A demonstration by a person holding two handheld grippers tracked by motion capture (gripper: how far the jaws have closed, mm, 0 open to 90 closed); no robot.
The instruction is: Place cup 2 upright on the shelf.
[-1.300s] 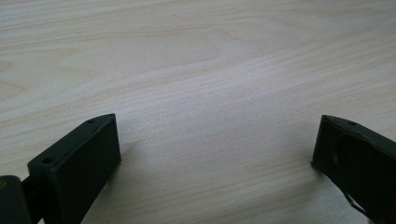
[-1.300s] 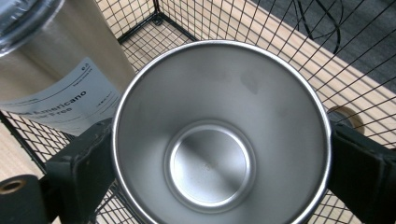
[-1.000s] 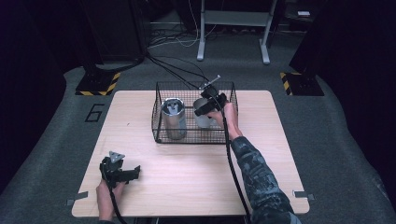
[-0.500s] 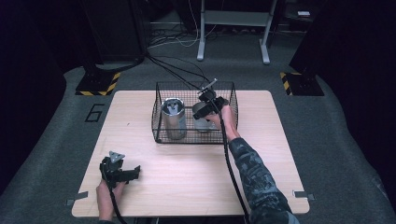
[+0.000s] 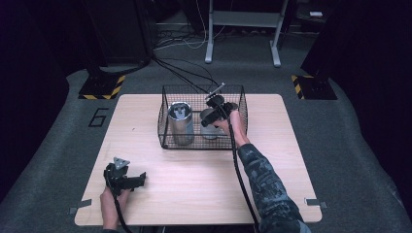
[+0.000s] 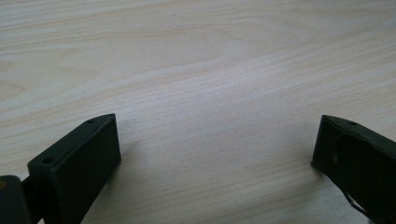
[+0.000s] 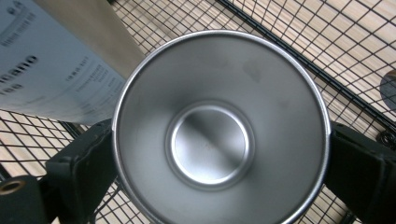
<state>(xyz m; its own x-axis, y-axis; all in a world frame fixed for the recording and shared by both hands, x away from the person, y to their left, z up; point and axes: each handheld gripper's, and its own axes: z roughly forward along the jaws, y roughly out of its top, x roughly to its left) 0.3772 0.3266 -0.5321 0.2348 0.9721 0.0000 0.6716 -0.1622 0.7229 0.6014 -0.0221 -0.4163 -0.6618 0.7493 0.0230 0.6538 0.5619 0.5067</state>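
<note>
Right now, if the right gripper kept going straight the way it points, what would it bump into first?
Probably the shiny steel cup: the right gripper points into it, jaws on both sides. Below it lies the black wire basket floor.

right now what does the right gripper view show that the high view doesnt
Right gripper view alone: the steel cup's bare inside, one black jaw at each side of its rim, and print on the can's label. High view alone: the whole wire basket on the wooden table, and the left gripper resting open near the front edge. Both: cup, can, basket mesh and right gripper.
</note>
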